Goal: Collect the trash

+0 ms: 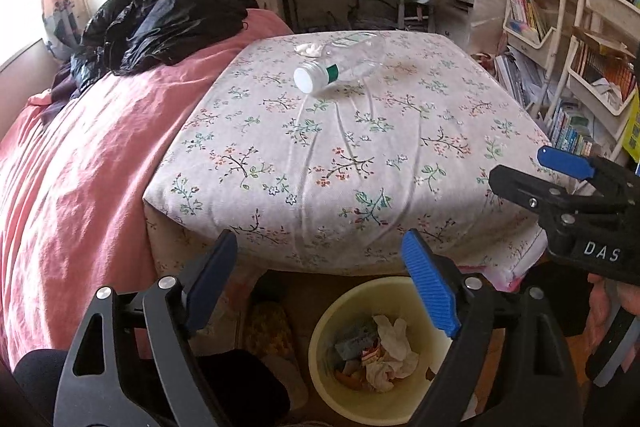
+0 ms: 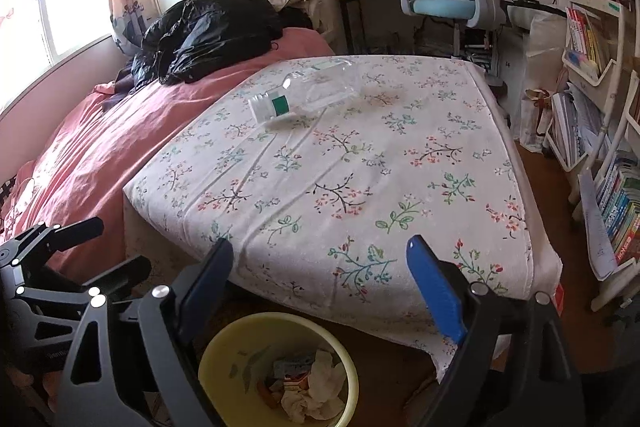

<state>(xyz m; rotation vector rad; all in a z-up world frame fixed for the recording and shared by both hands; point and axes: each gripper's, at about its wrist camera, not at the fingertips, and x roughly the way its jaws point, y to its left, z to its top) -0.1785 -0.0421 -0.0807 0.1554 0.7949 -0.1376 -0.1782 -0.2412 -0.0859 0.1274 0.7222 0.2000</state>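
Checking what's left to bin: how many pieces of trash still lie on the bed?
2: a clear plastic bottle on its side on the floral sheet, and a crumpled tissue just behind it. More could hide behind the bottle.

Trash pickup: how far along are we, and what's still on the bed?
Done: crumpled paper and wrappers lie in the yellow bin. In hand: nothing; the left gripper and right gripper both have open, empty jaws. Left: the clear bottle and a white wad beside it on the flowered bed.
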